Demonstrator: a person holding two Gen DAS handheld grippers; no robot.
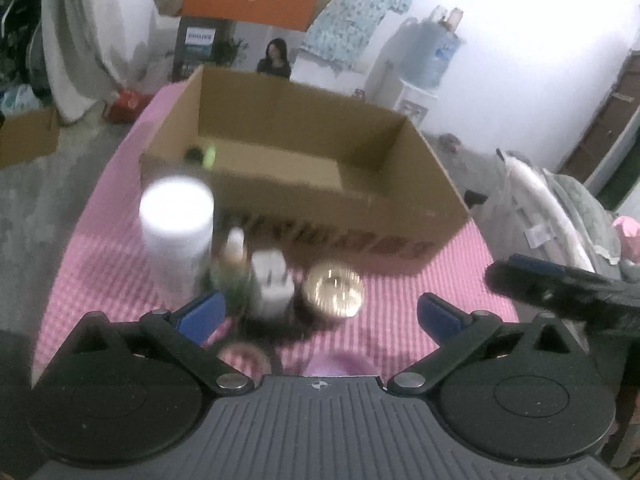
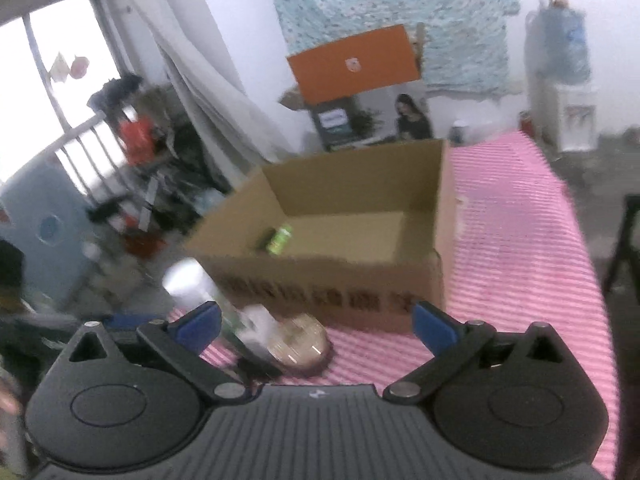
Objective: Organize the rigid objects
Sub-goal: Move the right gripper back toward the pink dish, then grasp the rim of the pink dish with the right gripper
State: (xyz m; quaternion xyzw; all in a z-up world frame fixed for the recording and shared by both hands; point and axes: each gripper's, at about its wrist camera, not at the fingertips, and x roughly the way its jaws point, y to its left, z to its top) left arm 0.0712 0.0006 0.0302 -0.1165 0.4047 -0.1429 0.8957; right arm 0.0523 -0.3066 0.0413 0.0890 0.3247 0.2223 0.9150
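Pink-striped tabletop (image 1: 460, 280): open cardboard box (image 1: 304, 184), side print blurred unreadable; gold-lidded jar (image 1: 333, 289) beyond left gripper (image 1: 318, 314) fingers, spread wide, empty; right gripper (image 2: 316, 326) likewise.

A lived-in home room — a water dispenser (image 1: 430, 54) at two o'clock, a pale curtain (image 2: 192, 80) by the window at ten. A patterned cloth (image 2: 396, 20) hangs on the wall at twelve — clutter crowds the floor.

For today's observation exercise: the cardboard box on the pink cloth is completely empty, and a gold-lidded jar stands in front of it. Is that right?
Not quite. The cardboard box is not empty: a small green bottle lies inside it, as the right wrist view shows. The gold-lidded jar does stand in front of it on the pink cloth.
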